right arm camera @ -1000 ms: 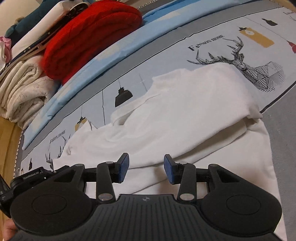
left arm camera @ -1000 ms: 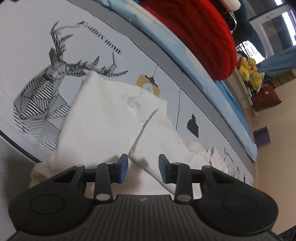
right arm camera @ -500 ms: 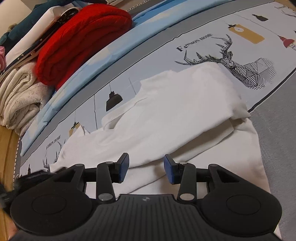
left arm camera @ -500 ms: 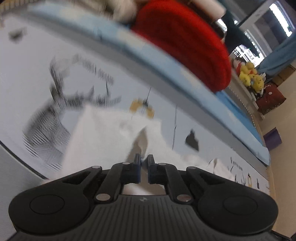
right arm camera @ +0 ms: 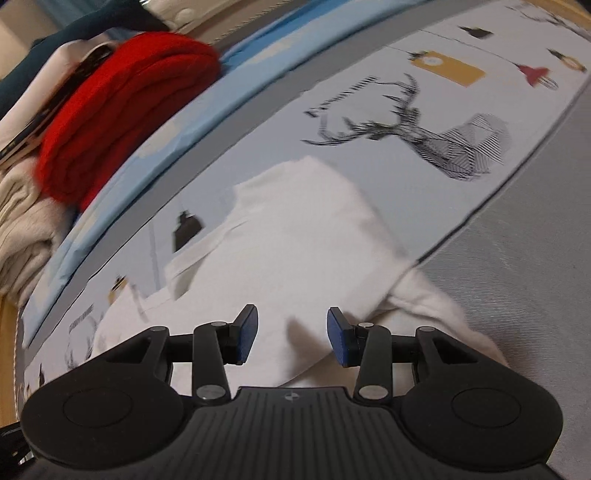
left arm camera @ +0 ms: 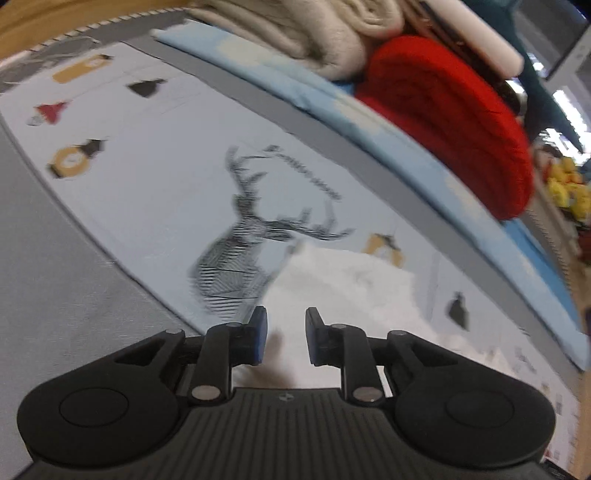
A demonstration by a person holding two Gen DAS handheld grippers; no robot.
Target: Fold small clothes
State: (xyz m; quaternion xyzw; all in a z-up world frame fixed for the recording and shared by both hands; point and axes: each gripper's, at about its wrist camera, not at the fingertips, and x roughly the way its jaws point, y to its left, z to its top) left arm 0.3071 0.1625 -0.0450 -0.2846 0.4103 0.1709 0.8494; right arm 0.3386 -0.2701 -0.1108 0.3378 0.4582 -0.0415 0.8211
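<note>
A: Where do we have the white garment (right arm camera: 295, 236)?

B: We see it folded over itself on the printed bedsheet (right arm camera: 517, 221), beside the deer print (left arm camera: 236, 254), with the red knit (right arm camera: 122, 110) and cream blankets (left arm camera: 303, 29) stacked beyond it

A: And our grippers?

B: Our left gripper (left arm camera: 282, 339) has its jaws apart, nothing between them, over the garment's near edge. Our right gripper (right arm camera: 291, 338) is spread wider, also holding nothing, with white cloth under both blue pads (right arm camera: 246, 334)
</note>
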